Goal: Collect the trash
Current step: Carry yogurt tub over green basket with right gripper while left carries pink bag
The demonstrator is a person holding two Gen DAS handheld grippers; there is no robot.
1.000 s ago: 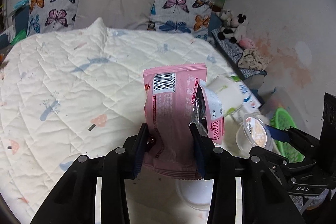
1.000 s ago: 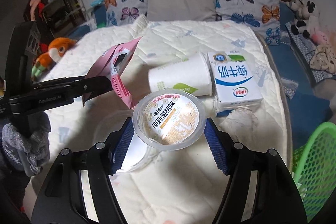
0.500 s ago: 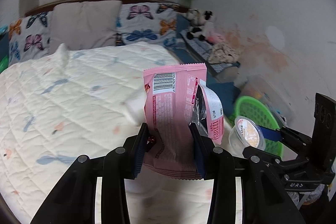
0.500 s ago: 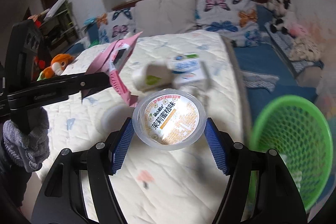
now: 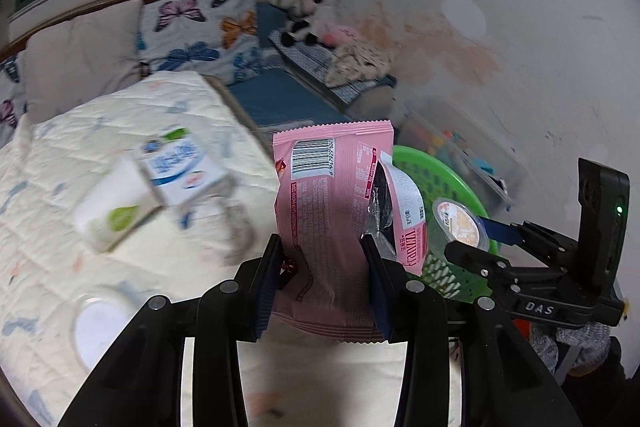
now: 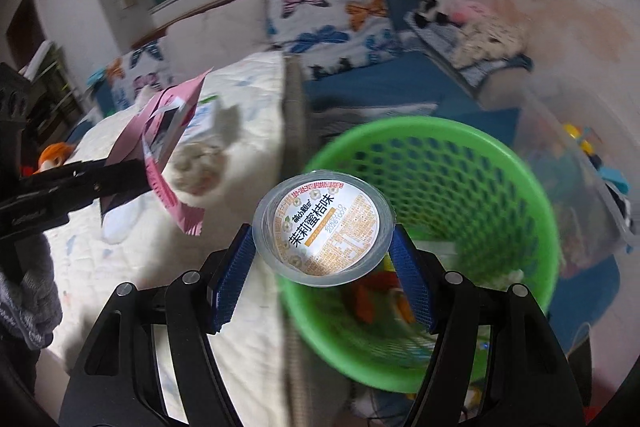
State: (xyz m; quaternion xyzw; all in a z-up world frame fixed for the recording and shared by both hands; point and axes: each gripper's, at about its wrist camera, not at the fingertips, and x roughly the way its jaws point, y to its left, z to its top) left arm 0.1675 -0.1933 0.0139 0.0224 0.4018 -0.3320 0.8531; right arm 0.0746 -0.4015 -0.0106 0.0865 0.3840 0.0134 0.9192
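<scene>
My left gripper (image 5: 322, 263) is shut on a torn pink snack wrapper (image 5: 328, 195), held upright above the bed's right edge. That wrapper (image 6: 168, 131) also shows at the left of the right wrist view. My right gripper (image 6: 322, 251) is shut on a clear plastic jelly cup (image 6: 324, 229) with an orange-and-white printed lid. The cup hangs over the near rim of a green mesh basket (image 6: 520, 179) that stands on the floor beside the bed and holds some coloured scraps. In the left wrist view the cup (image 5: 460, 225) and basket (image 5: 440, 171) sit to the right.
A blue-and-white milk carton (image 5: 180, 171), a white paper cup (image 5: 116, 207) and a clear round lid (image 5: 100, 323) lie on the white quilt (image 5: 80, 131). A clear storage box (image 6: 580, 179) stands beyond the basket. Pillows and plush toys line the back.
Both grippers have swung right, off the quilt toward the green basket, each keeping its item. The jelly cup now hangs over the basket's rim; carton and paper cup fell behind to the left.
</scene>
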